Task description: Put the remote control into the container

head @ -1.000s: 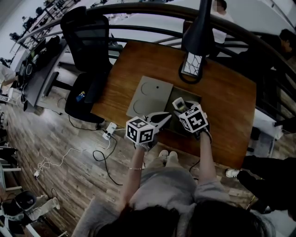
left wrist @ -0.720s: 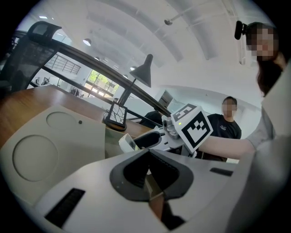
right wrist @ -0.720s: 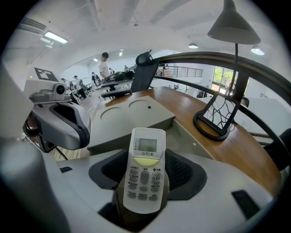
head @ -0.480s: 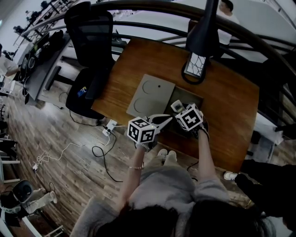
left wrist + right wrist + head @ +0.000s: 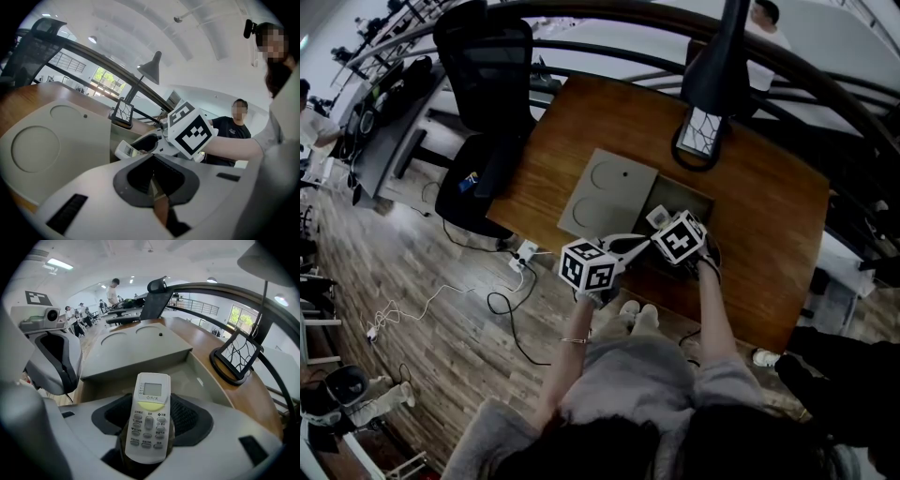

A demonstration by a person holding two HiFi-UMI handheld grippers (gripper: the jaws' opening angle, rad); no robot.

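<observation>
A white remote control (image 5: 149,423) with a small screen and a yellow-green button is clamped between the jaws of my right gripper (image 5: 150,411). Its screen end juts out over the open grey container (image 5: 197,376). In the head view the remote control (image 5: 657,217) hangs at the near rim of the container (image 5: 692,202), with the right gripper (image 5: 666,225) behind it. My left gripper (image 5: 635,243) is beside it on the left, jaws shut on nothing. The left gripper view shows its jaw tips (image 5: 152,164) meeting, with the remote control (image 5: 124,149) ahead.
The container's flat grey lid (image 5: 607,193), with two round recesses, lies on the wooden table (image 5: 769,216) to the container's left. A black lamp base (image 5: 700,136) stands behind the container. A black office chair (image 5: 483,103) is off the table's left end. Cables lie on the floor.
The right gripper with the remote control has shifted slightly left and lower at the container's near rim. The left gripper has hardly moved.
</observation>
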